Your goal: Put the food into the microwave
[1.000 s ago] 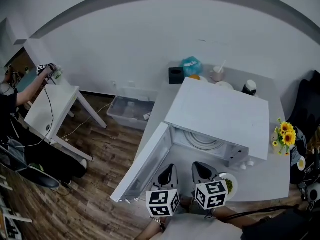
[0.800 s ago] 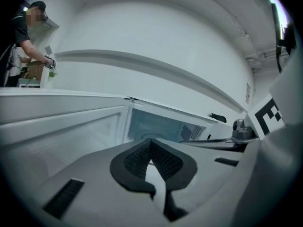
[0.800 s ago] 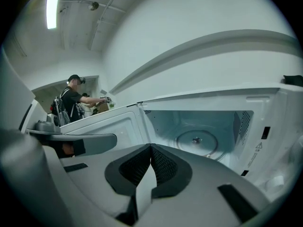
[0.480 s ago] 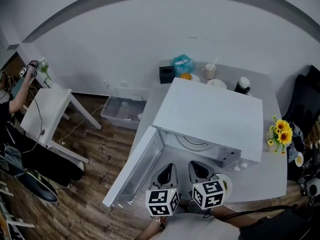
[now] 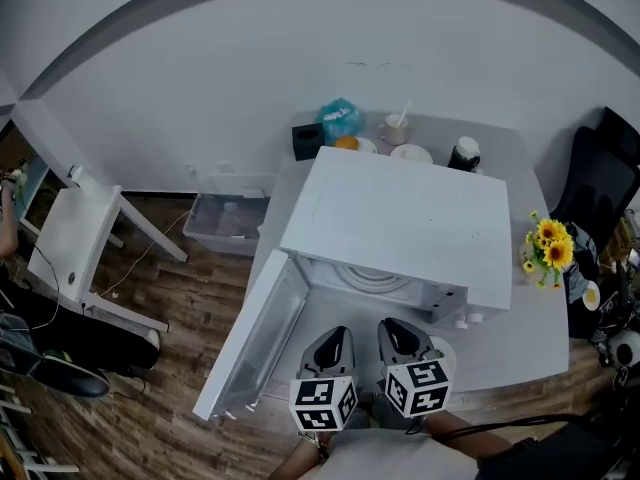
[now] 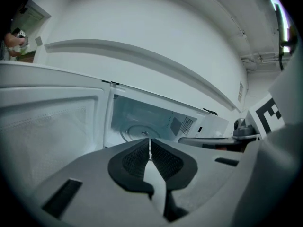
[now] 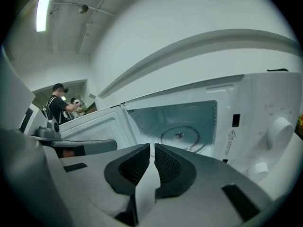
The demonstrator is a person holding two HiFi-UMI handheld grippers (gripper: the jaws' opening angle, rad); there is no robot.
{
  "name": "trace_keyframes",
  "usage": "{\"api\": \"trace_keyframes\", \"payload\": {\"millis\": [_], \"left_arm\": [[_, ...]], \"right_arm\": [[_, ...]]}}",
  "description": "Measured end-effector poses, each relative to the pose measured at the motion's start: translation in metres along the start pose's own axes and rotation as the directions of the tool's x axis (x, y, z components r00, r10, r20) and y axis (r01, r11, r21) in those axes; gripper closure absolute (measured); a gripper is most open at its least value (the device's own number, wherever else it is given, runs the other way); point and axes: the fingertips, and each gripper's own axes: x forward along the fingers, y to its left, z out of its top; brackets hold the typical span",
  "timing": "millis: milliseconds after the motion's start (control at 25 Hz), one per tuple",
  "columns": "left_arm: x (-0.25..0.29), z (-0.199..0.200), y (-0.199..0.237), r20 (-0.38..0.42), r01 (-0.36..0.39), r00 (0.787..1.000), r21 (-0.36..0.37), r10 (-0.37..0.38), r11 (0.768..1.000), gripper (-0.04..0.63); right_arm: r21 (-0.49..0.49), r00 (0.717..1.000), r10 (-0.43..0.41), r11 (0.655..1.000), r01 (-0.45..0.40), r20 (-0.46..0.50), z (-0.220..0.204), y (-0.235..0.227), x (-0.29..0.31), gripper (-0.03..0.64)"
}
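The white microwave point(image 5: 400, 223) stands on the grey table with its door point(image 5: 250, 333) swung open to the left. Its glass turntable point(image 6: 138, 132) point(image 7: 181, 136) lies bare inside. My left gripper point(image 5: 337, 332) point(image 6: 150, 144) and right gripper point(image 5: 394, 325) point(image 7: 152, 148) hang side by side just before the opening, both shut with nothing between the pads. A white plate point(image 5: 442, 349) sits on the table under the right gripper; only its rim shows and the food on it is hidden.
Sunflowers point(image 5: 546, 247) stand right of the microwave. Behind it are a blue bag point(image 5: 338, 119), a black box point(image 5: 306, 139), cups point(image 5: 395, 128) and a dark jar point(image 5: 463, 154). On the floor to the left stand a plastic bin point(image 5: 225, 218) and a white side table point(image 5: 75, 240).
The head view has swung, so the microwave and table slid left and down in the picture. The plate is now more hidden under the right gripper. Both grippers stay shut.
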Motion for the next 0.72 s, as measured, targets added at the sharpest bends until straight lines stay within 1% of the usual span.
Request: {"api": "trace_keyframes", "payload": {"millis": [80,120,160,200,280,440,560,720], "left_arm": [[0.002,-0.008,-0.006,-0.029,0.022,0.999,-0.001,-0.022,1.0,0.577],[0.003,-0.014,-0.01,-0.05,0.036,0.998,-0.003,-0.036,0.999,0.555],[0.003,-0.022,-0.013,-0.074,0.051,0.996,-0.005,-0.051,0.999,0.527],[0.004,-0.029,-0.017,-0.098,0.065,0.993,-0.007,-0.065,0.998,0.513],[0.007,-0.046,-0.024,-0.143,0.091,0.985,-0.009,-0.091,0.996,0.506],[0.015,-0.082,-0.039,-0.232,0.14,0.963,-0.012,-0.139,0.99,0.506],[0.022,-0.108,-0.048,-0.283,0.162,0.945,-0.019,-0.16,0.987,0.506],[0.027,-0.136,-0.062,-0.351,0.195,0.916,-0.034,-0.195,0.98,0.506]], "right_arm": [[0.019,1.0,-0.02,1.0,0.02,-0.007,-0.005,-0.007,-0.004,0.595],[0.033,0.999,-0.034,0.999,0.034,-0.014,-0.01,-0.011,-0.008,0.591],[0.049,0.998,-0.051,0.997,0.052,-0.023,-0.017,-0.015,-0.012,0.574],[0.064,0.997,-0.068,0.995,0.07,-0.034,-0.024,-0.02,-0.017,0.553],[0.092,0.992,-0.107,0.989,0.112,-0.059,-0.039,-0.033,-0.026,0.546],[0.144,0.975,-0.188,0.968,0.204,-0.118,-0.075,-0.061,-0.045,0.546],[0.173,0.959,-0.236,0.949,0.262,-0.157,-0.1,-0.081,-0.058,0.546],[0.203,0.937,-0.293,0.922,0.33,-0.191,-0.123,-0.102,-0.076,0.546]]}}
